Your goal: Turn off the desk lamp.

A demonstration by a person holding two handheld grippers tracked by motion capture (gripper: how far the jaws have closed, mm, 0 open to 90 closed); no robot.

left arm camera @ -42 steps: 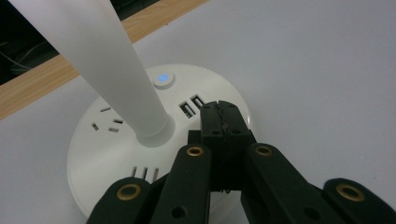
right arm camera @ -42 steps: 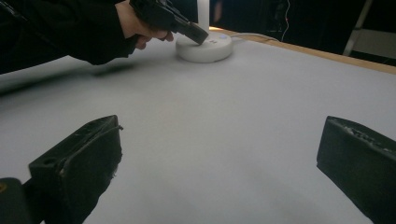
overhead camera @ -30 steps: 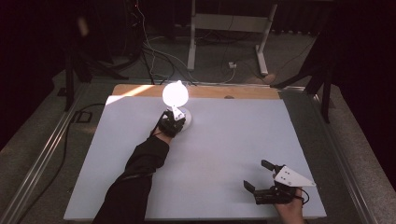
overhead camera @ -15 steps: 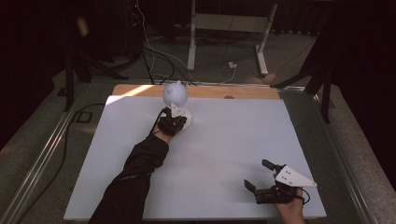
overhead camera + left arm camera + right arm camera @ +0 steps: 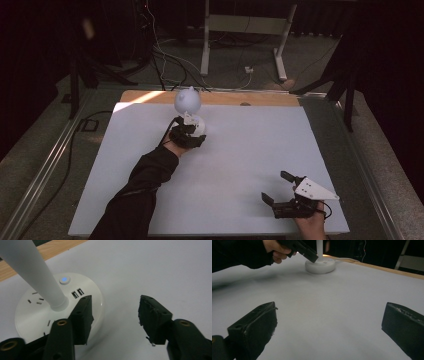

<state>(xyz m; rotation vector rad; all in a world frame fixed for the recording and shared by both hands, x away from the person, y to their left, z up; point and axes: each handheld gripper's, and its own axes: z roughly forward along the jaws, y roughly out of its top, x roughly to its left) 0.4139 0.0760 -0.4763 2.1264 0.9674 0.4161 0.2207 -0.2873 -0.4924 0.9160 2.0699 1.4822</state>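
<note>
— Since a second before, the lamp (image 5: 187,100) had gone from glowing to dark; its round base (image 5: 42,312) stayed at the mat's (image 5: 240,150) far-left edge.
— And the nearer claw?
— The left gripper (image 5: 187,136), jaws wide and empty, sat just beside the base, which lay at its ten o'clock, stem upright. The right gripper (image 5: 285,192), also wide, rested well apart.

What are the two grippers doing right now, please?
Left gripper: open, holding nothing, beside the lamp base.
Right gripper: open, holding nothing.
</note>
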